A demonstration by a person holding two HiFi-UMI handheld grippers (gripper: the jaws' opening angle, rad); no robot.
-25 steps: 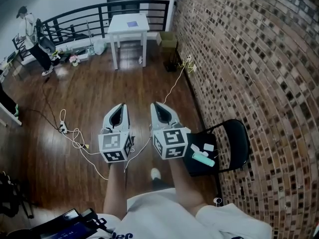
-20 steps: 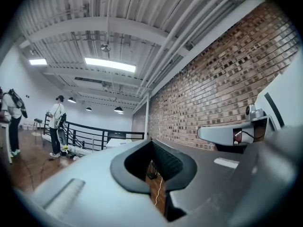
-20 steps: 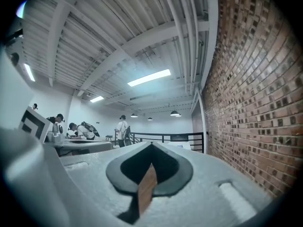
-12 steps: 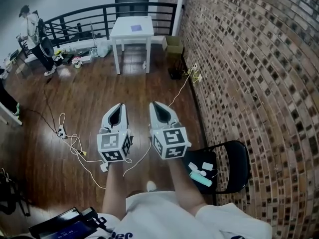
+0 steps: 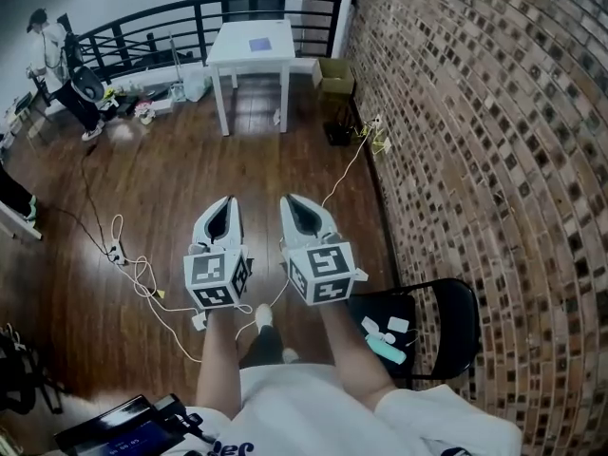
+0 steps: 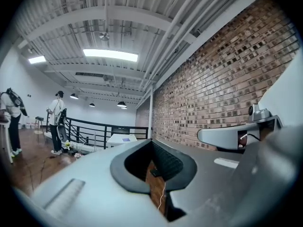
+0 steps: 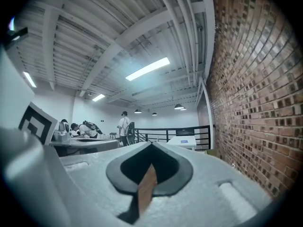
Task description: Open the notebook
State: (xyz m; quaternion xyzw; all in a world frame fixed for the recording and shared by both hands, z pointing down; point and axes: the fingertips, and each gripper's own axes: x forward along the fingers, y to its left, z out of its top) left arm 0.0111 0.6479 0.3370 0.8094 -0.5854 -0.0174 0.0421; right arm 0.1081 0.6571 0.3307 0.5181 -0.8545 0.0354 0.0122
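A small purple notebook (image 5: 257, 45) lies closed on a white table (image 5: 233, 50) far ahead by the black railing. It also shows small in the left gripper view, as the notebook (image 6: 126, 139) on the table (image 6: 116, 138), and in the right gripper view (image 7: 184, 141). My left gripper (image 5: 226, 200) and right gripper (image 5: 293, 199) are held side by side over the wooden floor, pointing level toward the table and far short of it. Both are shut with nothing between the jaws, as the left gripper (image 6: 151, 141) and right gripper (image 7: 151, 143) show in their own views.
A brick wall (image 5: 475, 160) runs along the right. A black chair (image 5: 446, 321) with small items stands beside my right arm. Cables (image 5: 133, 259) trail over the floor at left. A cardboard box (image 5: 334, 76) sits right of the table. A person (image 5: 57, 55) stands far left.
The view has moved forward along the floor: the chair has slid down and back beside me. Both grippers stay side by side and shut.
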